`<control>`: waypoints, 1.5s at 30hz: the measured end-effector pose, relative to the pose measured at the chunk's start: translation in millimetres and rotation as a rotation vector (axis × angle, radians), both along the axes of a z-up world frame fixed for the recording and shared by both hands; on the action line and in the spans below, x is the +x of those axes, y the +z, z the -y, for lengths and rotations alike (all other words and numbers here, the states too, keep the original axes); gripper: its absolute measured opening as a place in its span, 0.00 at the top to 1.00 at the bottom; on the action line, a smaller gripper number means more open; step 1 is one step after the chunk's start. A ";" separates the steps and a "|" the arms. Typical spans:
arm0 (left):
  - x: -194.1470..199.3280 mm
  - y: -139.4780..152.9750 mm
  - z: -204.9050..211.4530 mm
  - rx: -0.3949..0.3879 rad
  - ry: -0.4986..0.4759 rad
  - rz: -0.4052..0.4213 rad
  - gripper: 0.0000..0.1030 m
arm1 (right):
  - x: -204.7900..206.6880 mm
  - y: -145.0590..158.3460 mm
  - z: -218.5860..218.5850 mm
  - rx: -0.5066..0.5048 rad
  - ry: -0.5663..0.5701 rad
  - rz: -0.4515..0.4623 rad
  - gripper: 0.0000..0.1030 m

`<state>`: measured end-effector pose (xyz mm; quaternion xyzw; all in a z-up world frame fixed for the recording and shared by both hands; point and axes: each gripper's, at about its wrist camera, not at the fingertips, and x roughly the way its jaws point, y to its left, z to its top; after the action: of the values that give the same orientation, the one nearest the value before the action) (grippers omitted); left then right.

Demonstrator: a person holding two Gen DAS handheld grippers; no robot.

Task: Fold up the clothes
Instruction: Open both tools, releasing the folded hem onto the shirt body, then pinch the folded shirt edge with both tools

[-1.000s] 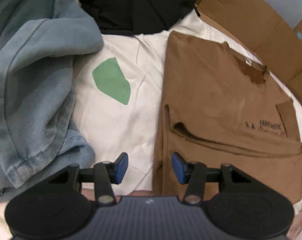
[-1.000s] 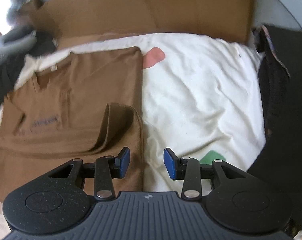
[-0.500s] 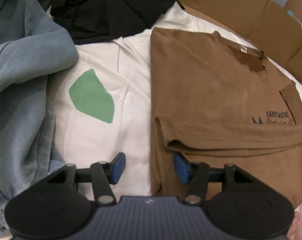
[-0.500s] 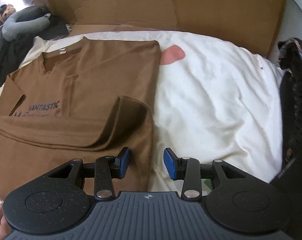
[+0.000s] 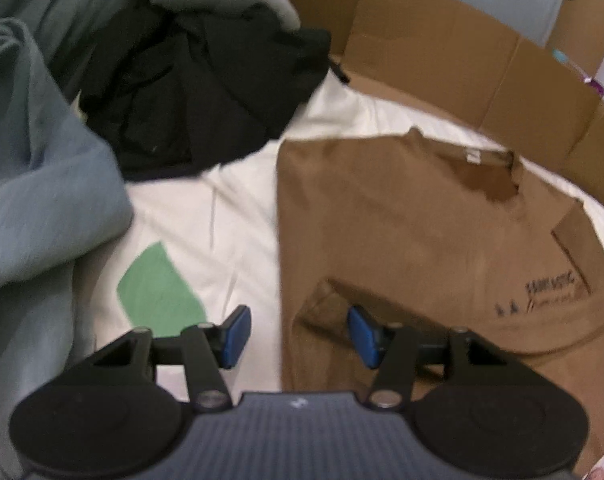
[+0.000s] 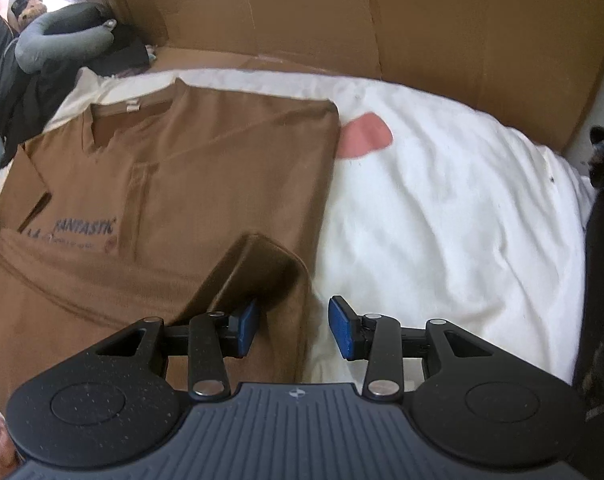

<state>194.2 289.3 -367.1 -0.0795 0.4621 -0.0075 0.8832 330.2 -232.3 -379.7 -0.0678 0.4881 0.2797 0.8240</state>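
brown T-shirt (image 6: pixel 189 184): partly folded, flat on white sheet (image 6: pixel 442 208) | left gripper (image 5: pixel 297 334): fingers apart, astride shirt's left edge, gripping nothing | right gripper (image 6: pixel 293 330): fingers apart over folded corner, nothing gripped

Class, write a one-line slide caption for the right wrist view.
Open right gripper poised at the side edge of a half-folded brown printed T-shirt on a white sheet.

Brown T-shirt (image 5: pixel 402 240), open left tongs (image 5: pixel 297 336) above
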 end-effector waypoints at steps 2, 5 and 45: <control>4.9 -1.5 0.3 -0.005 0.001 0.004 0.45 | 6.0 -0.6 -2.6 0.009 -0.002 -0.008 0.56; 5.7 -3.0 0.3 -0.011 -0.007 0.006 0.45 | 12.8 -0.6 -7.7 0.008 0.016 -0.023 0.56; -15.0 4.7 -25.3 -0.112 0.125 0.060 0.57 | 41.4 2.2 3.7 0.133 -0.105 -0.081 0.92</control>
<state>179.2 314.5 -362.5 -0.1573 0.4283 0.0194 0.8896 371.6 -236.0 -377.5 0.0243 0.5042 0.2704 0.8198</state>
